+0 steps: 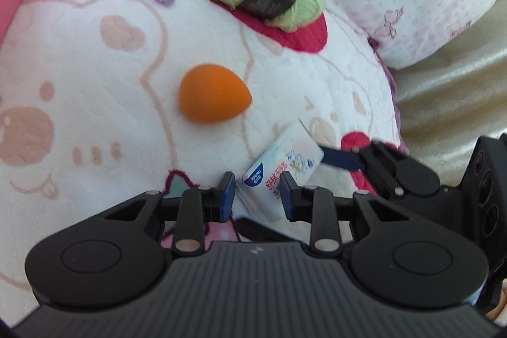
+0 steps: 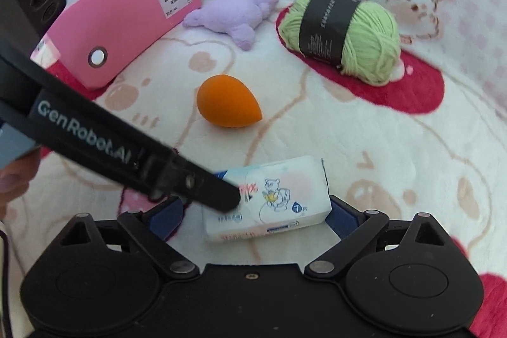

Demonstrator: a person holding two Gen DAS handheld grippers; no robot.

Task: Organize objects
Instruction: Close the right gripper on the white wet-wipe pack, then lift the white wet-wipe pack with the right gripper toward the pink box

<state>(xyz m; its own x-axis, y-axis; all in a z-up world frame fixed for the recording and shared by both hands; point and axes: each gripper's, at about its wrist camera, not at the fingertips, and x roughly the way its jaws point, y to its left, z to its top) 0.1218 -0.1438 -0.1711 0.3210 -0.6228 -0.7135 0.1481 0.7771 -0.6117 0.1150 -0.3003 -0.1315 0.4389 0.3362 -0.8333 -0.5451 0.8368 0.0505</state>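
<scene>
Both grippers meet at the tissue pack (image 2: 269, 201), left gripper (image 1: 257, 195) fingers clamped on it, right gripper (image 2: 255, 216) fingers wide around it, while sponge (image 2: 226, 101), yarn (image 2: 343, 35) and plush toy (image 2: 236, 13) lie unsorted on the blanket (image 2: 396, 148).

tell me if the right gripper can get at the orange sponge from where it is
Probably not straight away. The tissue pack sits between the right gripper's jaws, with the left gripper on its end. The orange sponge lies bare just beyond on the blanket.
</scene>
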